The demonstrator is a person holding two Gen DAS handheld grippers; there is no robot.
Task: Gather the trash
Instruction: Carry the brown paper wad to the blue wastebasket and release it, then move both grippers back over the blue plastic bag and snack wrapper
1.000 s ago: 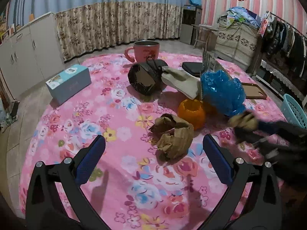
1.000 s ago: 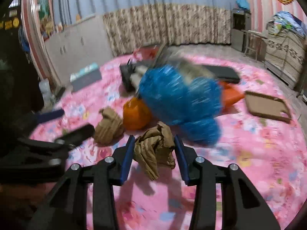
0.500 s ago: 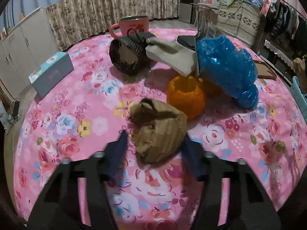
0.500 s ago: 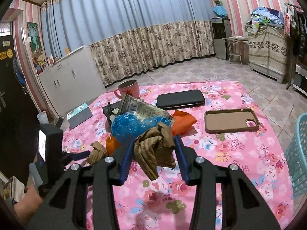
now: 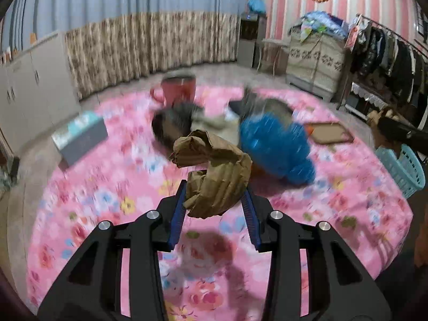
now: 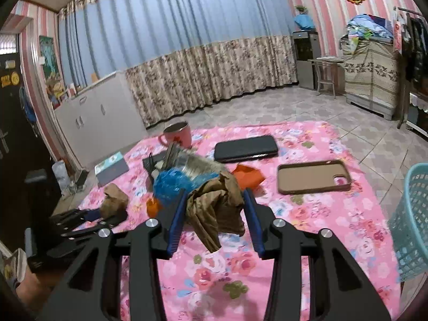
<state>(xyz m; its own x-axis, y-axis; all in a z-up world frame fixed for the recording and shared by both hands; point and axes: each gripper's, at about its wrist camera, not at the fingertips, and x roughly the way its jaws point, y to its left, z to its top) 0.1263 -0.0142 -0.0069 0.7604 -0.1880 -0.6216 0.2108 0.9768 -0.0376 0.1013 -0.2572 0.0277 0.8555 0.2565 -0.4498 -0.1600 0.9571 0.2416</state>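
My left gripper [image 5: 214,190] is shut on a crumpled brown paper wad [image 5: 214,171] and holds it above the pink floral cloth [image 5: 107,200]. My right gripper [image 6: 212,198] is shut on a second brown paper wad [image 6: 214,208], raised over the table. In the right wrist view the left gripper [image 6: 107,215] shows at the left with its wad [image 6: 115,200]. A blue plastic bag [image 6: 174,183], an orange piece [image 6: 247,178] and a clear wrapper [image 6: 192,164] lie mid-table. The teal basket [image 6: 412,219] stands at the table's right edge.
A pink mug [image 6: 178,133], a black case [image 6: 246,148], a brown phone case [image 6: 313,176] and a teal tissue box [image 6: 111,165] lie on the cloth. A white cabinet [image 6: 93,123] stands at the left. A clothes rack [image 5: 388,53] is at the right.
My left gripper closed on the brown paper wad and lifted it off the cloth. My right gripper rose and pulled back with its wad, toward the basket side.
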